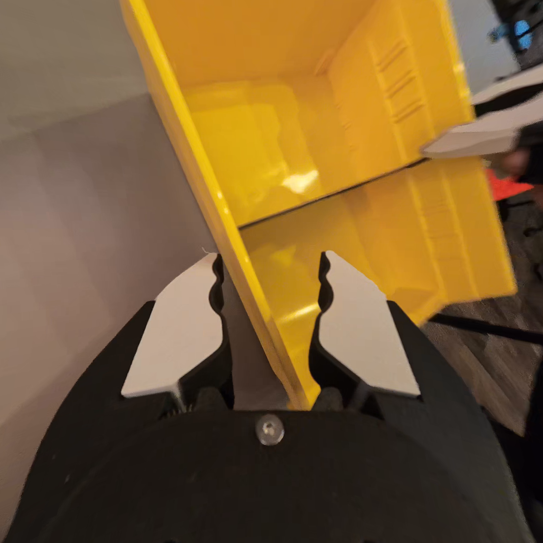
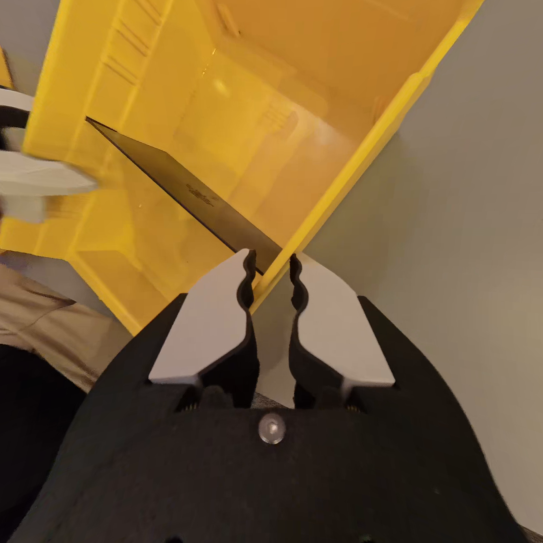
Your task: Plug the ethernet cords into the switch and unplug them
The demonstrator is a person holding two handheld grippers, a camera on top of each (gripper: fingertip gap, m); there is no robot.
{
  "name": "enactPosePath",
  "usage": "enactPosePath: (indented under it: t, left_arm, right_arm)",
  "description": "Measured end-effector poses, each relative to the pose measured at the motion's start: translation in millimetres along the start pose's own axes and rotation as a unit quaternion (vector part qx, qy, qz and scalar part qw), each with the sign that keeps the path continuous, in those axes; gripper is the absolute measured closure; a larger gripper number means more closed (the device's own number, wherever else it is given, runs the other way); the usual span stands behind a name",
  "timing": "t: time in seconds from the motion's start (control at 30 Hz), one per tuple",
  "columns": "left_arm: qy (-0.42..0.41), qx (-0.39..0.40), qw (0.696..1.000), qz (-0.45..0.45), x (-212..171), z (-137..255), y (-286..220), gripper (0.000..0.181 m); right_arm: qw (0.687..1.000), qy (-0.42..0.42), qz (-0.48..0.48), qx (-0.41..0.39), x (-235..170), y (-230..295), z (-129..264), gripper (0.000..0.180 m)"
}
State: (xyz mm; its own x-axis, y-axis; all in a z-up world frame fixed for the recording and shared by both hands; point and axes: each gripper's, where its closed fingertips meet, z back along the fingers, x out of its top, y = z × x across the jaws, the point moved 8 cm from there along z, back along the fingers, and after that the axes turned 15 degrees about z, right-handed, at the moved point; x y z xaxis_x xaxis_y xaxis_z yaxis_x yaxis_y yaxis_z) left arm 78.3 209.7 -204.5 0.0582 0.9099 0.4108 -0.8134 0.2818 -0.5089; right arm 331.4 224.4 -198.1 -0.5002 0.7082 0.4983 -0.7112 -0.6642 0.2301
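Observation:
No switch or ethernet cord shows in either view. A yellow plastic bin (image 1: pixel 293 132) fills both views, tilted and off the ground, and appears empty. A thin black divider (image 2: pixel 191 188) crosses its inside; it is a dark line in the left wrist view (image 1: pixel 323 197). My left gripper (image 1: pixel 270 255) straddles one side wall, which runs slantwise between its fingers. My right gripper (image 2: pixel 271 254) is closed on the rim of the opposite wall of the bin (image 2: pixel 235 102). Each gripper shows blurred at the far wall in the other's view, the right one (image 1: pixel 470 141) and the left one (image 2: pixel 44 182).
A plain grey-beige wall (image 1: pixel 73 176) stands behind the bin. Floor (image 1: pixel 484 382) with a dark rod or cable (image 1: pixel 484 332) lies at the lower right, an orange object (image 1: pixel 505 188) beyond it. A person's beige clothing (image 2: pixel 44 317) is at the lower left.

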Motion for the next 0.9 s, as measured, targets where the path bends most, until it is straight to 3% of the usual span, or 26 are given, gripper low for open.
enactPosePath:
  t: [0.07, 0.17, 0.27, 0.33, 0.4, 0.53, 0.67, 0.73, 0.8, 0.9]
  left_arm:
    - [-0.011, -0.002, 0.999, -0.046, -8, 35, -8, 0.107]
    - [-0.063, 0.021, 0.993, -0.093, -31, 109, -1, 0.104]
    - [-0.122, 0.093, 0.982, -0.111, -61, 184, 34, 0.107]
    - [-0.116, 0.166, 0.973, -0.112, -84, 220, 70, 0.103]
    - [-0.103, 0.187, 0.974, -0.067, -109, 245, 109, 0.101]
    - [-0.092, 0.201, 0.975, 0.036, -156, 267, 171, 0.089]
    - [-0.098, 0.226, 0.969, 0.034, -186, 273, 177, 0.084]
    - [-0.104, 0.218, 0.969, 0.045, -191, 269, 180, 0.088]
    - [-0.097, 0.193, 0.975, 0.058, -196, 259, 187, 0.102]
    - [-0.095, 0.217, 0.970, 0.059, -197, 253, 199, 0.123]
  right_arm:
    - [1.000, 0.003, 0.012, -0.015, 1, 1, 3, 0.156]
    - [1.000, 0.013, 0.007, -0.014, 0, 3, 7, 0.144]
    - [0.999, 0.047, 0.007, 0.010, -5, 9, 3, 0.140]
    - [0.997, 0.068, 0.015, 0.012, -7, 12, 0, 0.141]
    - [0.996, 0.079, 0.019, 0.024, -9, 16, -1, 0.144]
    - [0.996, 0.084, 0.022, 0.023, -9, 18, -1, 0.150]
    - [0.995, 0.092, 0.027, 0.016, -9, 19, -1, 0.151]
    - [0.995, 0.093, 0.028, 0.015, -9, 20, -1, 0.154]
    - [0.995, 0.093, 0.034, 0.005, -8, 19, 0, 0.157]
    - [0.996, 0.082, 0.040, 0.007, -9, 18, 1, 0.159]
